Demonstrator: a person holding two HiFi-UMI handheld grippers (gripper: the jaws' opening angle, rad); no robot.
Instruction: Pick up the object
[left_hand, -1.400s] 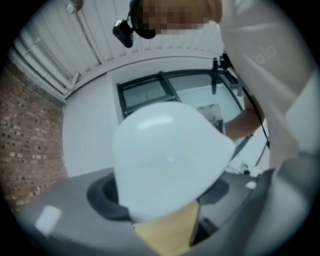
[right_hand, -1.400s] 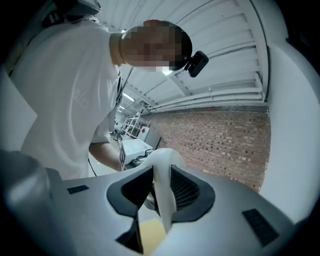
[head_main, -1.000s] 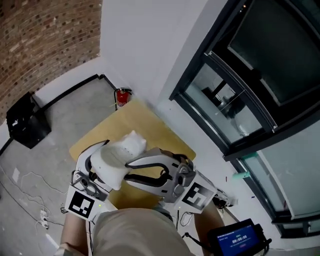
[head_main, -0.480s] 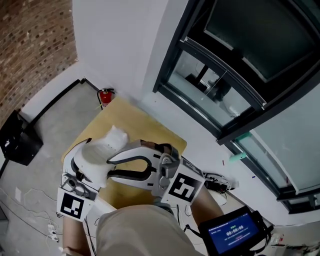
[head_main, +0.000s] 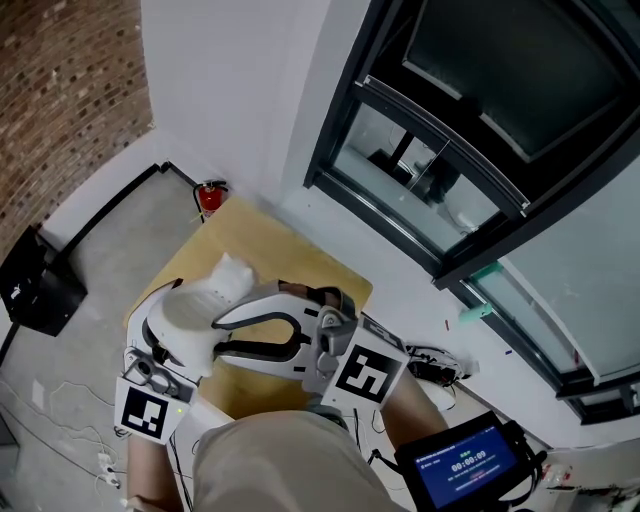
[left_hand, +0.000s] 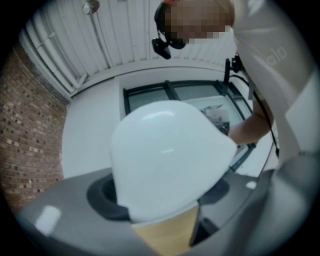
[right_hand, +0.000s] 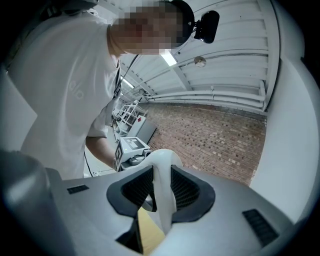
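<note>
**White object in both grippers, over the tabletop**

The white object (head_main: 195, 325), a smooth rounded shell, sits between my two grippers above the near left part of the wooden tabletop (head_main: 270, 250). My left gripper (left_hand: 160, 205) is closed on it from the near side. In the left gripper view its domed body fills the space between the jaws, with a strip of the wood showing beneath. My right gripper (right_hand: 161, 192) reaches in from the right, and the right gripper view shows its ribbed pads pinched onto a thin white edge of the same object.

I judge the grasp to be done, since both grippers have a hold. Both gripper cameras tilt up toward the ceiling, which suggests the object is raised, but no view shows a clear gap under it, so I cannot say it is fully off the wood. What seems left is to carry it up and clear.
</note>
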